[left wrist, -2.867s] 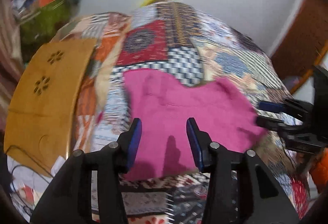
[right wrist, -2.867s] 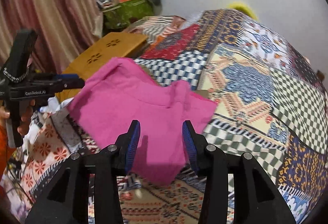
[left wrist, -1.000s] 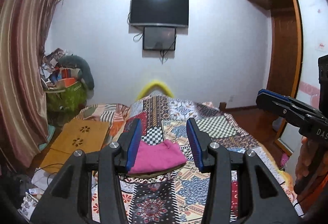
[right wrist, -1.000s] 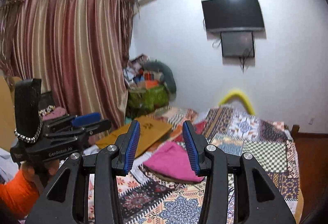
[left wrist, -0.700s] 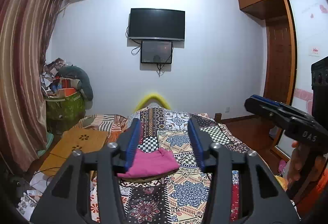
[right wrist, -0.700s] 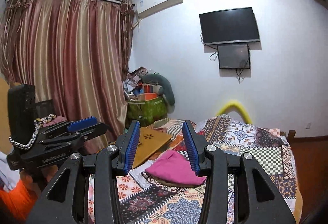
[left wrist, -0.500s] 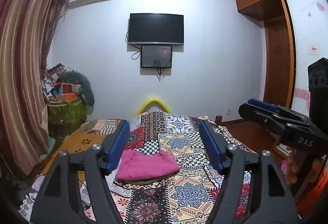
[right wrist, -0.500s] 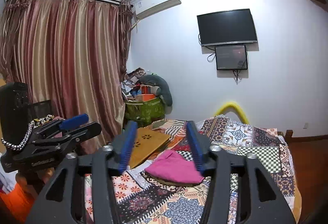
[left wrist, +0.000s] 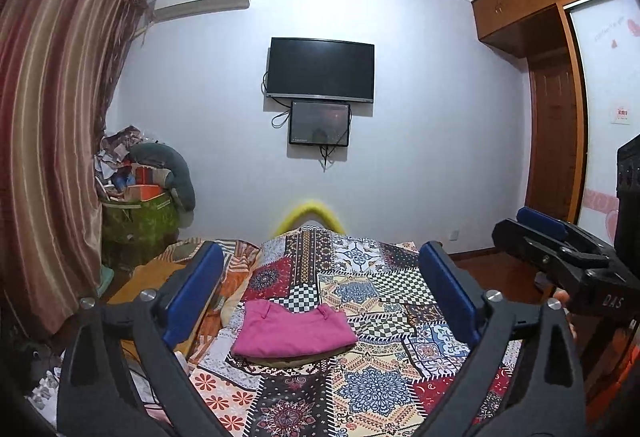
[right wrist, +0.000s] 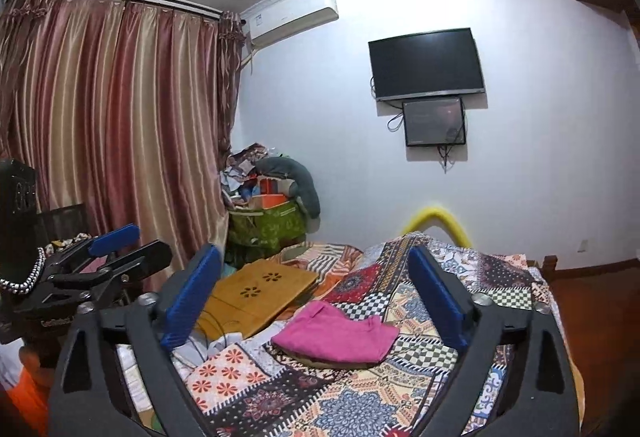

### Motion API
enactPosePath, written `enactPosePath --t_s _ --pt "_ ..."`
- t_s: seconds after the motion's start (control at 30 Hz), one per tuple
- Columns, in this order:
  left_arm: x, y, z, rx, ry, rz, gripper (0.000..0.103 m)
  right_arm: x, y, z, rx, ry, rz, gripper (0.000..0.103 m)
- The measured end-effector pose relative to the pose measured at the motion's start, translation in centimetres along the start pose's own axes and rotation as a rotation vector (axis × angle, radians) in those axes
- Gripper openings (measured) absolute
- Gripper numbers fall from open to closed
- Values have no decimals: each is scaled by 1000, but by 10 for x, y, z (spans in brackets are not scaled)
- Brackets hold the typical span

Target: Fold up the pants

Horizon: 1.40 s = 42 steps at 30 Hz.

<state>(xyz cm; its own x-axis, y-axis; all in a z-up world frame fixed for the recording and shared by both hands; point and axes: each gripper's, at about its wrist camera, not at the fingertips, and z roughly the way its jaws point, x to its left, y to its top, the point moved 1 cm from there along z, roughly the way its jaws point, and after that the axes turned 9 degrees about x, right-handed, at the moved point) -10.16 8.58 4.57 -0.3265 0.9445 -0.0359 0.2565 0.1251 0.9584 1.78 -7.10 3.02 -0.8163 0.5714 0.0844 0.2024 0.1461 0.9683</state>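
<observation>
The pink pants (left wrist: 294, 331) lie folded into a small flat bundle on the patchwork bedspread (left wrist: 384, 301), also shown in the right wrist view (right wrist: 336, 335). My left gripper (left wrist: 320, 293) is open wide and empty, held well back from and above the bed. My right gripper (right wrist: 314, 297) is also open wide and empty, equally far back. Each gripper shows at the edge of the other's view: the right one (left wrist: 560, 249), the left one (right wrist: 112, 257). Neither touches the pants.
A wooden lap tray (right wrist: 256, 295) lies at the bed's left side. A green bag piled with clutter (right wrist: 268, 221) stands in the corner by striped curtains (right wrist: 112, 141). A TV (left wrist: 320, 69) hangs on the far wall. A wooden wardrobe (left wrist: 552, 141) stands right.
Both grippers have pulled far back and up from the folded pants, which stay on the bed. In the last half second both jaws have opened wider.
</observation>
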Motion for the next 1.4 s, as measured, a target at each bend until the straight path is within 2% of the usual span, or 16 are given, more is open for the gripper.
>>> enactPosePath --t_s 1.4 --pt "-4 -1 5 -7 -14 10 101 -1 3 -2 4 -24 11 103"
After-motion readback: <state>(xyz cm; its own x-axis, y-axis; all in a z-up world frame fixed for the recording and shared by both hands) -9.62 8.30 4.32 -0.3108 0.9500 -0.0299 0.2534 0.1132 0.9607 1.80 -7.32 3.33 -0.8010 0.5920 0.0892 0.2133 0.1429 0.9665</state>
